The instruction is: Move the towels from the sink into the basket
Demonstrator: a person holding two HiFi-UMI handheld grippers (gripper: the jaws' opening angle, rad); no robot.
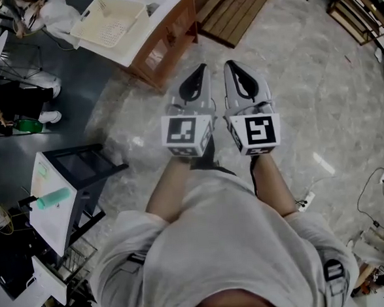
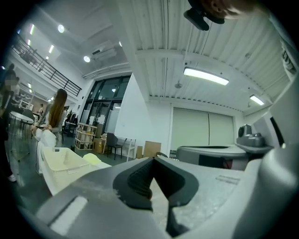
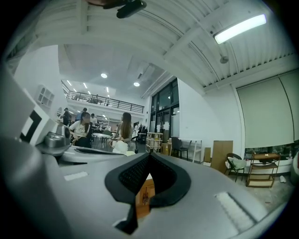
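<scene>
Left tool (image 1: 198,77) and right tool (image 1: 235,71) are held side by side over the marbled floor (image 1: 319,95), each with its jaws pressed together on nothing. Each bears a marker cube (image 1: 186,131) printed with black-and-white squares. The cream perforated basket (image 1: 107,21) stands on the white-topped desk (image 1: 162,14), ahead-left of both tools.
</scene>
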